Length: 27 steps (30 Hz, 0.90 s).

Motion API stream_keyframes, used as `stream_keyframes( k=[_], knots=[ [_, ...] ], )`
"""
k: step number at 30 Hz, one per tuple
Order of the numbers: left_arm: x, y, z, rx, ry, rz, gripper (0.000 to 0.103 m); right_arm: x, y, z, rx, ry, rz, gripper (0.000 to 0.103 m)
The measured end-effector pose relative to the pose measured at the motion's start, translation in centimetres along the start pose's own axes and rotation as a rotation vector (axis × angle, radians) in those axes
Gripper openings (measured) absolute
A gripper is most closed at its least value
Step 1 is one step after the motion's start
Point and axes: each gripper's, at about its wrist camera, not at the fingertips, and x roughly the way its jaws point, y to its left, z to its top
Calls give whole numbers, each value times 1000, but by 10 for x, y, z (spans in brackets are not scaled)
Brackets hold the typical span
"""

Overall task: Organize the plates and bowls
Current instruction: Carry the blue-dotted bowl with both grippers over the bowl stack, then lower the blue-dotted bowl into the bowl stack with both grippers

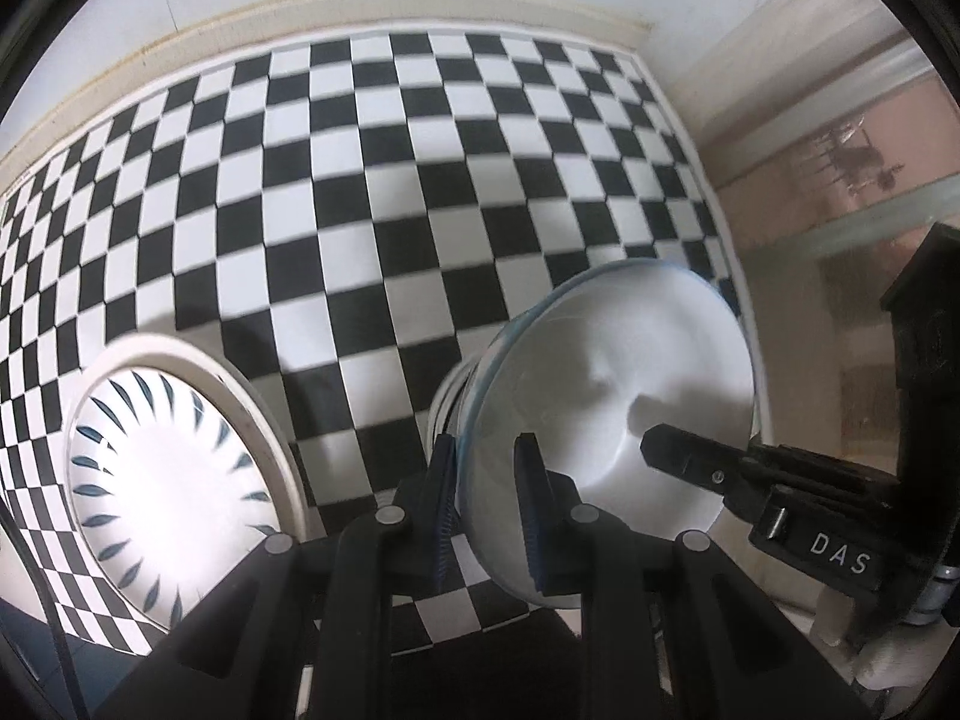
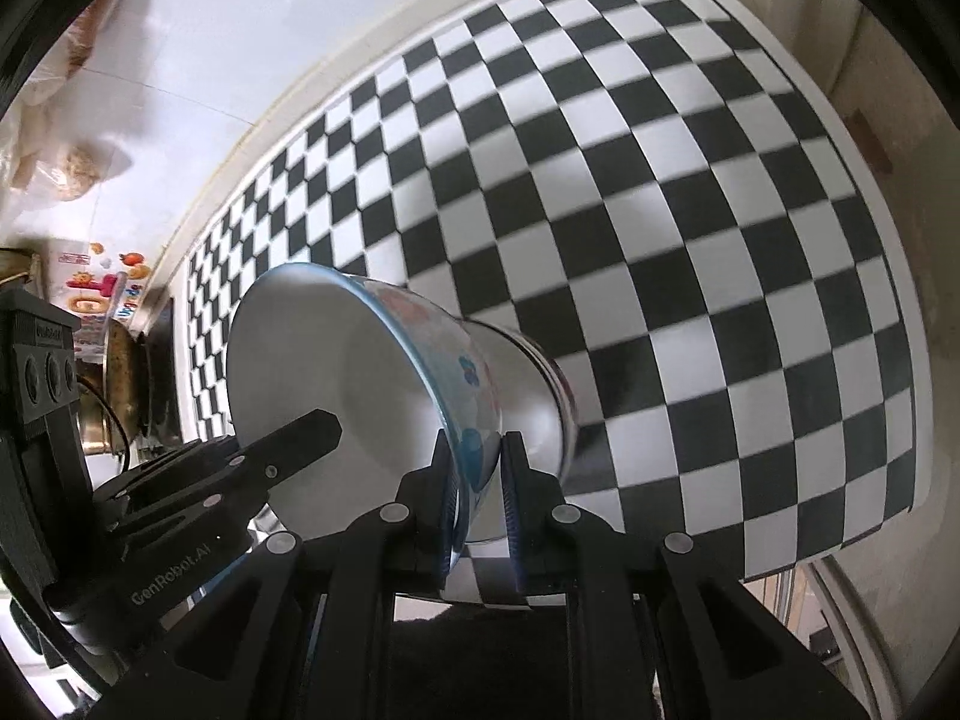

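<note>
Bowl (image 1: 618,384) was pinched on its rim from two sides and hung tilted above the checkered mat (image 1: 384,192), mouth facing the left wrist camera. My left gripper (image 1: 489,492) was clamped on the near rim, one pad inside, one outside. My right gripper (image 2: 477,480) was clamped on the opposite rim, over the flowered outer wall. Each camera also caught the other gripper's fingers reaching across the bowl's white inside.

Room: most of the mat was bare in both views. Its far edge ran along a pale ledge (image 1: 180,30) under the wall; its right edge dropped off beside a pink wall (image 1: 840,138). In the right wrist view the mat's near corner ended in a white border.

One plate (image 1: 174,480) with dark leaf strokes lay flat on the mat, left of the bowl and apart from it, near the mat's near edge.

Hidden: the bowl's foot was mostly behind its own body; the plate's lower rim was cut off by my gripper frame. Clutter at the far left of the right wrist view was too blurred to name.

Count: one bowl, one plate, two grippers.
</note>
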Motion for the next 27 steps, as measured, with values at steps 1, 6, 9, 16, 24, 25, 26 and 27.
stream_keyframes(
  k=[1, 6, 9, 16, 24, 25, 26, 27],
  knots=[
    [6, 0, -2, -3, 14, 5, 17, 4, -3, -1, 5, 5, -5, 16],
    [20, -1, -6, 3, 41, 40, 17, 18, -11, -5, 6, 34, -27, 16],
    [25, -7, -7, 11, 48, 60, 17, 22, -12, -5, 4, 43, -35, 16],
    [27, -9, -7, 31, 49, 105, 17, 27, -6, -3, -5, 75, -56, 15],
    [31, -10, -8, 42, 56, 137, 17, 33, 5, 1, -15, 83, -100, 15],
    [32, -10, -9, 43, 57, 138, 17, 34, 5, 1, -14, 82, -102, 15],
    [32, -10, -9, 45, 57, 141, 17, 34, 5, 2, -15, 82, -105, 15],
    [33, -10, -9, 46, 58, 144, 17, 34, 6, 2, -18, 82, -108, 15]
  ],
)
